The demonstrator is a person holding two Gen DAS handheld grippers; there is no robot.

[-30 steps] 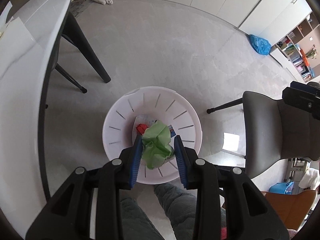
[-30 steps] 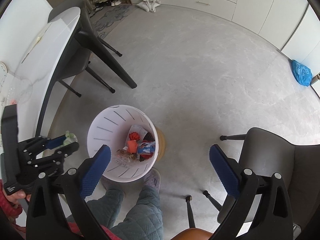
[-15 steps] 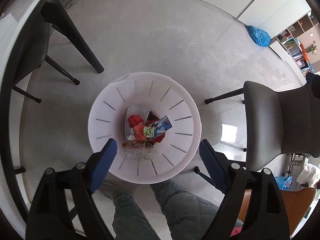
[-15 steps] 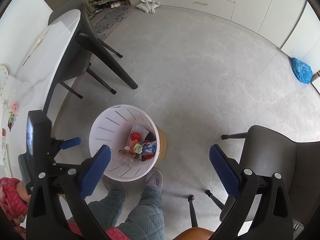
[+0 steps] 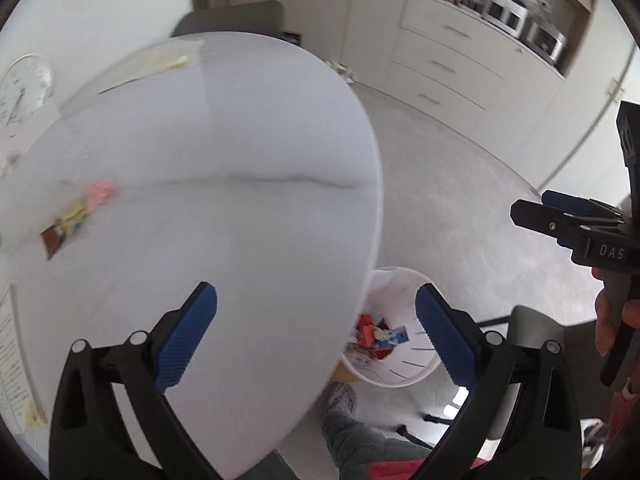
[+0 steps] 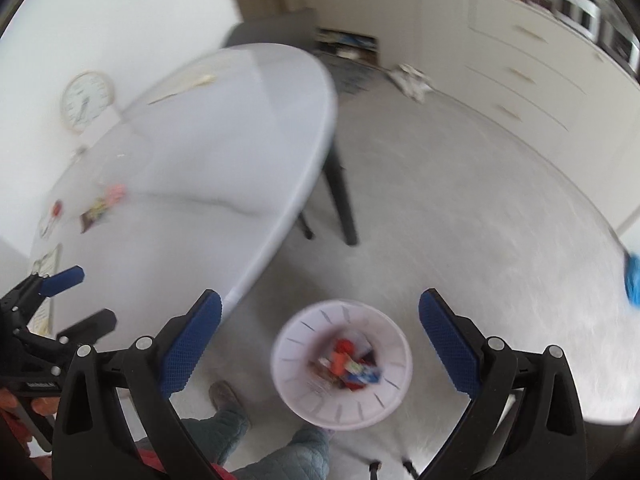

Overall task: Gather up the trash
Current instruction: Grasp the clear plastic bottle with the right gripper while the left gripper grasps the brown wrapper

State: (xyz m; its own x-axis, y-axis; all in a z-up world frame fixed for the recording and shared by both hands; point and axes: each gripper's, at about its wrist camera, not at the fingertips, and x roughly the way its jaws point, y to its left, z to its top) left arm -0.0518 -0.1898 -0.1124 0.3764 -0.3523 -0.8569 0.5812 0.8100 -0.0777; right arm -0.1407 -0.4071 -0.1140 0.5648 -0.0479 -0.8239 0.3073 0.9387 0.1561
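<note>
My left gripper (image 5: pixel 316 316) is open and empty above the near part of the white oval table (image 5: pixel 224 152). Several scraps of trash (image 5: pixel 76 216) lie at the table's left side: a pink piece, yellow bits and a brown wrapper. They also show, blurred, in the right wrist view (image 6: pixel 102 206). The white slotted bin (image 6: pixel 342 364) stands on the floor by the table edge, with red, blue and other wrappers in it. It is partly hidden behind the table in the left wrist view (image 5: pixel 400 336). My right gripper (image 6: pixel 318 330) is open and empty, above the bin.
A clock (image 6: pixel 86 100) leans on the wall behind the table. A grey chair (image 5: pixel 532 332) stands to the right of the bin. Papers (image 5: pixel 160 66) lie at the table's far end. White drawers (image 5: pixel 452 76) line the far wall. The person's legs (image 6: pixel 280 452) are below.
One second ago my left gripper held a green wad over the bin; it opened and the wad dropped in. Both grippers have since swung up toward the table.
</note>
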